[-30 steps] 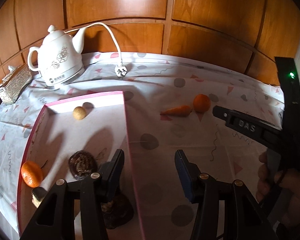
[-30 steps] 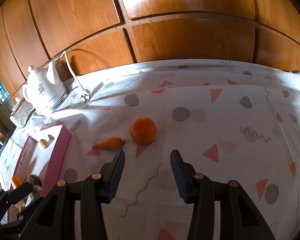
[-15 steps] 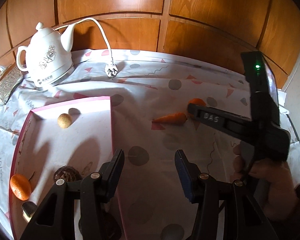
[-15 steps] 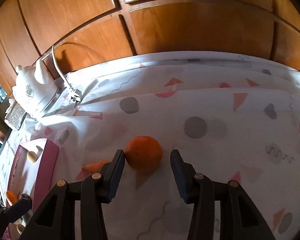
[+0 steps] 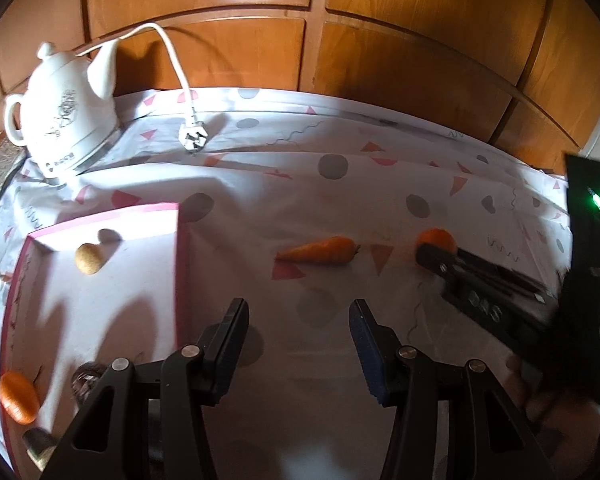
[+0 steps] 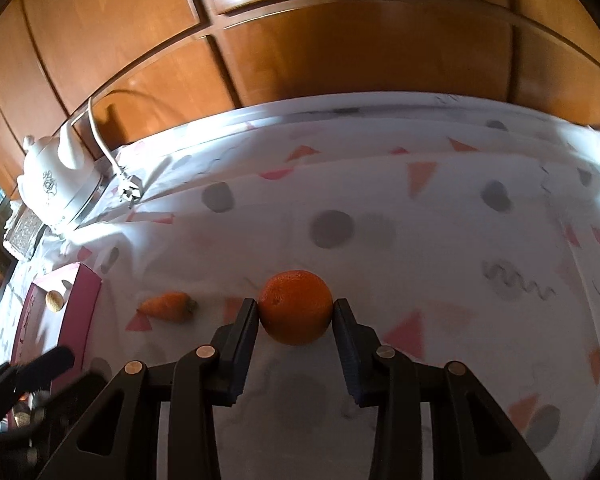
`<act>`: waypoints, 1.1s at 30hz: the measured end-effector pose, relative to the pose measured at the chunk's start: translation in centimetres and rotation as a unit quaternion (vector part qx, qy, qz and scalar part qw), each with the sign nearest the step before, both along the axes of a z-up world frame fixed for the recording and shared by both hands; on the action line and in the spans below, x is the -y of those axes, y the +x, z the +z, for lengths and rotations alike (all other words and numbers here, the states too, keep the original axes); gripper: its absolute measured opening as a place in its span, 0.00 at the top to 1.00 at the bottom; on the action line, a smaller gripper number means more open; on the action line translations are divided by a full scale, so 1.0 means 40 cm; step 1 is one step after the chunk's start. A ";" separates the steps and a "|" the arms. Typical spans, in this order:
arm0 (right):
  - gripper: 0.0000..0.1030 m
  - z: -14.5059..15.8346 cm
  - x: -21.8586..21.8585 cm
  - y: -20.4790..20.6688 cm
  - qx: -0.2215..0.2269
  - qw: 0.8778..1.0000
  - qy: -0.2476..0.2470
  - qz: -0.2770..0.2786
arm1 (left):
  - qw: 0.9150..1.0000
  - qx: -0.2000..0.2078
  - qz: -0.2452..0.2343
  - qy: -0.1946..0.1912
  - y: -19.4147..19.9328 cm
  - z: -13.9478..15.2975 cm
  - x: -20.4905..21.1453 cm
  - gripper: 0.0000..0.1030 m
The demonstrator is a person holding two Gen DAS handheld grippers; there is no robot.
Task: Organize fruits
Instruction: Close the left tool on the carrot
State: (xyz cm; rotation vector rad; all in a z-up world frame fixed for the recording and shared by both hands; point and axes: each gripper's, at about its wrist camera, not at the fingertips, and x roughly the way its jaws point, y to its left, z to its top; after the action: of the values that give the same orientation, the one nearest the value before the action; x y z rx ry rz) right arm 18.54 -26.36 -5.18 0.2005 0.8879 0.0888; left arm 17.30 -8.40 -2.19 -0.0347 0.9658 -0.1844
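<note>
Gripping the round orange tangerine (image 6: pixel 295 306) on the patterned-cloth bench (image 6: pixel 420 240), the right gripper (image 6: pixel 295 320) has both pads touching its sides. The left gripper (image 5: pixel 298 344) hangs open over bare cloth. Nearby, the pink-rimmed white tray (image 5: pixel 100 300) holds another small tangerine (image 5: pixel 18 397), a tan ball (image 5: pixel 89 258) and a dark, half-hidden lump (image 5: pixel 85 380). Between tray and tangerine lies an orange carrot (image 5: pixel 320 251); farther back stands a white ceramic kettle (image 5: pixel 60 120).

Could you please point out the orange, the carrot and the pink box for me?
orange (image 6: pixel 295 307), right wrist view, middle of its peel, between the right gripper's fingers.
carrot (image 5: pixel 320 251), left wrist view, mid-body.
pink box (image 5: pixel 182 264), left wrist view, its right wall.
</note>
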 end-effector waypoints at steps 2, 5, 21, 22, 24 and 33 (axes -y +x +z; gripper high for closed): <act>0.63 -0.003 0.015 -0.013 -0.001 1.000 0.002 -0.005 | 1.000 -0.002 -0.004 0.003 0.017 -0.005 0.013 0.49; 0.63 -0.005 0.021 -0.026 0.003 1.000 0.001 -0.006 | 1.000 -0.009 -0.007 0.003 0.044 -0.020 0.024 0.49; 0.63 -0.008 0.001 -0.025 0.015 1.000 -0.008 0.013 | 0.999 0.002 -0.032 0.038 0.136 -0.057 0.079 0.49; 0.63 -0.007 -0.001 -0.027 0.016 1.000 -0.009 0.014 | 0.999 -0.003 -0.036 0.040 0.145 -0.065 0.080 0.49; 0.63 -0.007 -0.005 -0.027 0.017 1.000 -0.013 0.017 | 0.998 -0.003 -0.041 0.045 0.155 -0.075 0.083 0.49; 0.63 -0.008 -0.002 -0.028 0.019 1.000 -0.007 0.016 | 0.998 0.005 -0.037 0.043 0.175 -0.085 0.047 0.90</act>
State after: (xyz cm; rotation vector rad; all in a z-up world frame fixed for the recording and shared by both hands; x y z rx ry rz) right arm 17.41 -26.27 -5.49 0.1703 0.8546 0.1159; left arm 24.30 -10.28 -5.58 0.0809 0.9639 -0.2102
